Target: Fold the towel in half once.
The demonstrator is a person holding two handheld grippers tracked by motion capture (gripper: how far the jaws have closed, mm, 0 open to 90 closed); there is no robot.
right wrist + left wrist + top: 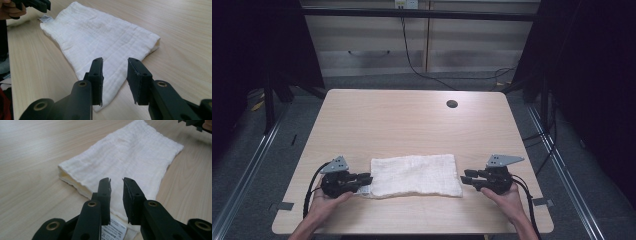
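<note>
A folded white cloth lies on a table with a hand-held gripper at each short end, both let go of it.

The cloth [416, 175], a soft, woven rectangle folded into layers with a printed care label at its left end, lies flat near the table's [412, 120] front edge. The left hand-held gripper [364, 179] sits at the cloth's left end, jaws slightly parted over the fabric and pinching nothing. The right hand-held gripper [468, 180] sits at the right end, jaws spread a little wider and likewise empty. This looks like the release after laying a fold; another fold would call for regripping two corners and carrying them across.
</note>
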